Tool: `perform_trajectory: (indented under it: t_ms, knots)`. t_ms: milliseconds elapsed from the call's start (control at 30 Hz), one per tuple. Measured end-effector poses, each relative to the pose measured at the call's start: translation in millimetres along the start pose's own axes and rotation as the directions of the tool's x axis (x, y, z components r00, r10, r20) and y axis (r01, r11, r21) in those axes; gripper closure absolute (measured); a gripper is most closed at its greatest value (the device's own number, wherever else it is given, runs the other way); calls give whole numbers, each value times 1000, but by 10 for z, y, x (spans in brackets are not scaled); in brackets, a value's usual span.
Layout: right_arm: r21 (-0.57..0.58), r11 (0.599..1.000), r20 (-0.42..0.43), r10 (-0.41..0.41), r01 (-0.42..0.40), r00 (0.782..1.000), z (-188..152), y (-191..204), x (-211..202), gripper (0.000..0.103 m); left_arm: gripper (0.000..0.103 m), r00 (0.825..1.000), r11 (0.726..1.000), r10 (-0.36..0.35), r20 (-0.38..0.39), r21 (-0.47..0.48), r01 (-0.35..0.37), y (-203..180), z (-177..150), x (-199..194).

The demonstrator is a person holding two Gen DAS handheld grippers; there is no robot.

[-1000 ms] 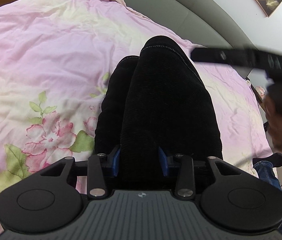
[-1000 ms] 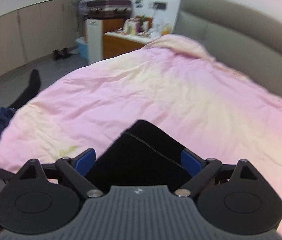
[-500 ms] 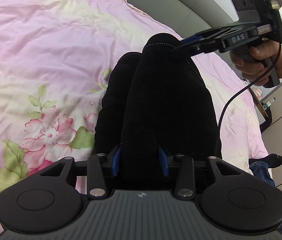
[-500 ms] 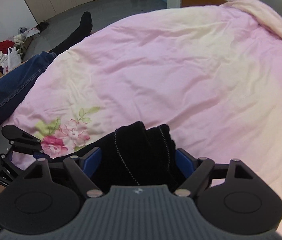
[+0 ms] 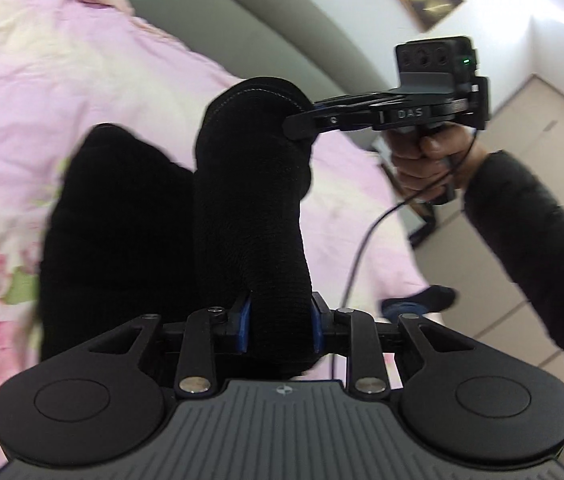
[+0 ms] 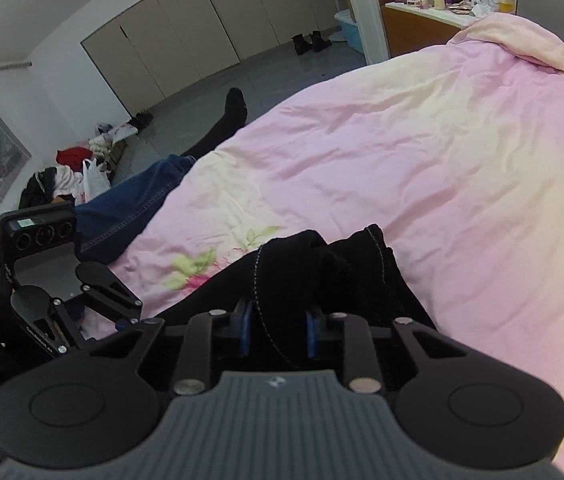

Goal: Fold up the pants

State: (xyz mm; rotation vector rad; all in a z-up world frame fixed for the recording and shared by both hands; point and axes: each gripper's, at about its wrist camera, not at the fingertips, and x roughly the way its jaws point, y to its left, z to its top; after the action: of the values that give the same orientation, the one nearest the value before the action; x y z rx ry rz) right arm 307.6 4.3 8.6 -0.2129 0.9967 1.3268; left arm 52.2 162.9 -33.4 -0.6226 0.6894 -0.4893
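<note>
The black pants (image 5: pixel 241 208) hang stretched between my two grippers above the pink floral duvet (image 5: pixel 41 64). My left gripper (image 5: pixel 279 322) is shut on one end of the pants. My right gripper (image 6: pixel 277 332) is shut on the other end, the stitched hem (image 6: pixel 378 256) draping beyond it onto the duvet (image 6: pixel 422 140). In the left wrist view the right gripper (image 5: pixel 302 126) pinches the far top of the pants. The left gripper's body shows at the left edge of the right wrist view (image 6: pixel 53 280). A second fold of black cloth (image 5: pixel 113 220) hangs to the left.
A grey headboard (image 5: pixel 241 20) runs behind the bed. My jeans-clad leg (image 6: pixel 129 204) lies at the bed's edge. A heap of clothes (image 6: pixel 69 172) is on the floor. A dresser with bottles (image 6: pixel 434 4) stands beyond the bed.
The right gripper has shut on the pants' far end. Both grippers have lifted the pants off the duvet, and the left view has tilted up.
</note>
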Motion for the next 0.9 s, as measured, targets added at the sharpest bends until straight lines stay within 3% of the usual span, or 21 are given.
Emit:
perform_trajectory:
  t_ms: [67, 133, 233, 300, 400, 567, 733, 900]
  knots:
    - [7, 1000, 13, 12, -12, 1000, -3, 27, -181, 81, 72, 997, 997, -78, -10, -27, 77, -41, 51, -23]
    - [8, 1000, 23, 9, -9, 1000, 41, 46, -217, 81, 71, 996, 994, -85, 0, -64, 85, 48, 133, -107]
    - [-3, 1000, 6, -22, 22, 1000, 189, 54, -10, 81, 71, 1000, 986, 16, 7, -167, -14, 481, 217, -272]
    - [-18, 1000, -22, -18, 18, 1000, 318, 49, 256, 83, 71, 995, 962, 103, -8, -253, -102, 858, 183, -338]
    - [-26, 999, -55, -28, 27, 998, 526, 32, 739, 84, 71, 989, 921, 144, -36, -360, -148, 1205, 56, -305]
    - [28, 987, -145, -152, 158, 978, 681, -176, 1543, 82, 71, 969, 920, 236, -71, -306, -246, 1219, 86, -208]
    - [88, 986, -84, -132, 139, 988, 685, -329, 1841, 79, 70, 951, 902, 298, -85, -301, -310, 1307, 43, -210]
    - [128, 965, -80, -219, 228, 972, 656, -358, 2103, 71, 65, 926, 899, 365, -93, -223, -377, 1219, 54, -170]
